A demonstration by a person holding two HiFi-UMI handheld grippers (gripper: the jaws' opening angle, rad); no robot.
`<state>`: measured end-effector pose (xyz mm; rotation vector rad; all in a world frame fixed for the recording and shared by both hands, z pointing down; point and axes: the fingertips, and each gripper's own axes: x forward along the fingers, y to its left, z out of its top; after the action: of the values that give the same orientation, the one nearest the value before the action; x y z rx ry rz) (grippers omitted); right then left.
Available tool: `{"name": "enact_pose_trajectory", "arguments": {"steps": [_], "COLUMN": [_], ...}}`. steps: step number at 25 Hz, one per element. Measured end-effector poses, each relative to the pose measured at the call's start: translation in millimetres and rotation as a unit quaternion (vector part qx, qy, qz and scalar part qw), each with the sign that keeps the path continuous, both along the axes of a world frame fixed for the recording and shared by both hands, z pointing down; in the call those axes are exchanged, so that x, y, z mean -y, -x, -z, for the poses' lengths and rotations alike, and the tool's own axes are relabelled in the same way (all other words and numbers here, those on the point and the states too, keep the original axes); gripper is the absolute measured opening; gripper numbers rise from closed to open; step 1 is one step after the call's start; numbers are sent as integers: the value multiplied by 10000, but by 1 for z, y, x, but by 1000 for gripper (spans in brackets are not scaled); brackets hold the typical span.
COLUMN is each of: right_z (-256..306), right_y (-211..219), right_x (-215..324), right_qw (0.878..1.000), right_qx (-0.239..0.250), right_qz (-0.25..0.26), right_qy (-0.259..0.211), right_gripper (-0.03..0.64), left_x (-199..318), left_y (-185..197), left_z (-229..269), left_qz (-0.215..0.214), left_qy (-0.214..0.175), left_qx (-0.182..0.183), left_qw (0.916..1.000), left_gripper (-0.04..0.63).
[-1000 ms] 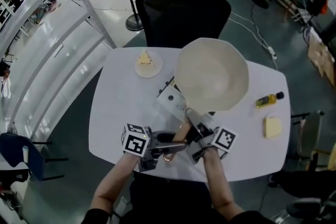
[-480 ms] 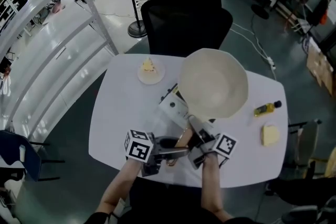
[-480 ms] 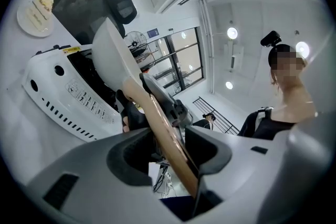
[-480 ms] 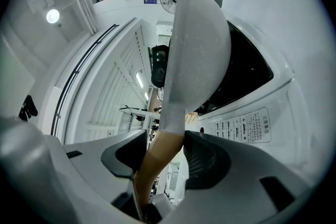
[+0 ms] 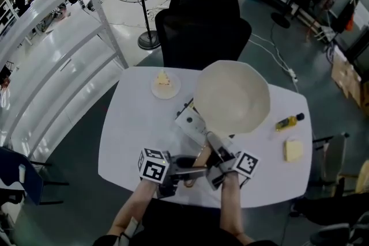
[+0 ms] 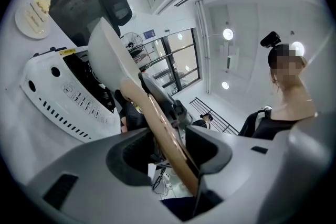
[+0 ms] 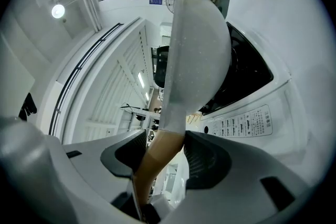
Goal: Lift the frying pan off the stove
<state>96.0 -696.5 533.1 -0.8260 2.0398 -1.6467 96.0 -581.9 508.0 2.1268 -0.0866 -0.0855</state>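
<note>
Pan (image 5: 232, 96): cream, over the stove (image 5: 190, 120), seemingly just clear of its black top.
Handle (image 5: 213, 140): ran back from the pan to both grippers, with the wooden end nearest the person.
Right gripper (image 5: 216, 157): clenched on the handle, pads pressing both sides.
Left gripper (image 5: 189, 165): jaws had just been opening. The wooden end lay between them with gaps either side, so the grip was released.
Table (image 5: 130, 129): white, with the stove near its middle.
Plate (image 5: 165, 83): held cake, beyond the stove.
Bottle (image 5: 288, 121): right of the pan, near a yellow block (image 5: 293, 150).
</note>
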Motion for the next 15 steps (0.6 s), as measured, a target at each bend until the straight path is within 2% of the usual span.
{"name": "enact_pose_trajectory", "arguments": {"steps": [10, 13, 15], "right_z": [56, 58, 61], "right_y": [28, 40, 47], "right_x": [-8, -22, -26], "right_qw": [9983, 9993, 9991], "right_qx": [191, 66, 3], "right_qz": [-2, -28, -14], "right_qy": [-549, -373, -415], "right_gripper": [221, 222, 222], "left_x": [-11, -22, -27], "left_y": [23, 36, 45], "left_z": [36, 42, 47], "left_qz": [-9, -17, -9], "left_qy": [-364, -473, -506], "left_qx": [19, 68, 94], "left_qw": [9993, 9989, 9987], "left_gripper": [195, 196, 196]}}
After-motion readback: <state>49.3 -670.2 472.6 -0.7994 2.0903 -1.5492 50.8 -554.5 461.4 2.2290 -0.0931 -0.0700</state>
